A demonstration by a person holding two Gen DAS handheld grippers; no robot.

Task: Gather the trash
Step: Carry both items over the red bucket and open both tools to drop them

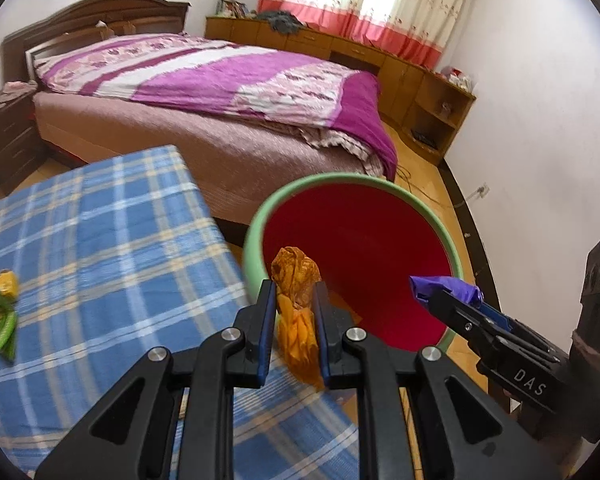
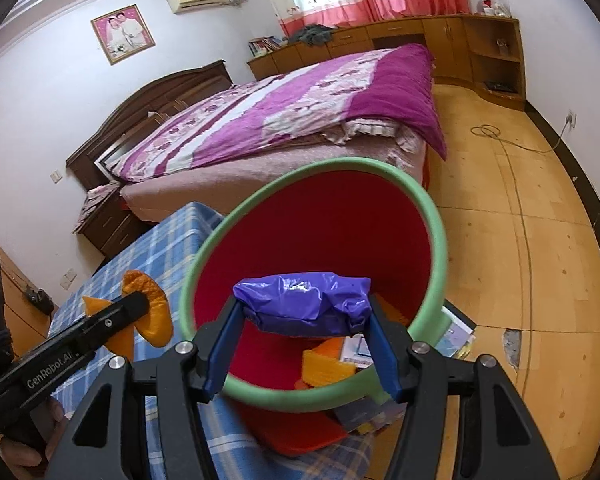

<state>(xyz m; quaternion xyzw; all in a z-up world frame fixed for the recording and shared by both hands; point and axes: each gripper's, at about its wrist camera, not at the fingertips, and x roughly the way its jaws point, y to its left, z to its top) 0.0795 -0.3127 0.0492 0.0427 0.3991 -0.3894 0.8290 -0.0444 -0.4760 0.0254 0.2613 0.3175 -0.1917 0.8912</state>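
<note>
Both hands carry trash toward the bin (image 1: 256, 236), a red bucket with a green rim standing at the corner of the worktop (image 1: 100, 240) with the blue checked cloth. The left claw (image 1: 296, 312) is closed nearly all the way on a crumpled orange wrapper (image 1: 296, 280), which stands upright between the pads, its long axis running along the fingers. The right claw (image 2: 304, 332) is about half open yet clamped on a purple wrapper (image 2: 304, 304), which lies crosswise, bridging pad to pad. The relation that matters is each piece against the rim: in the right wrist view the purple wrapper already sits over the bin's mouth, while the orange one seems to hang at the near rim on the worktop side, not clearly inside. The right hand therefore looks nearer to a clean drop; the left probably needs to go a little further over the opening first. One more piece, a green and yellow wrapper (image 1: 2, 312), lies on the cloth, well apart from the bin.
</note>
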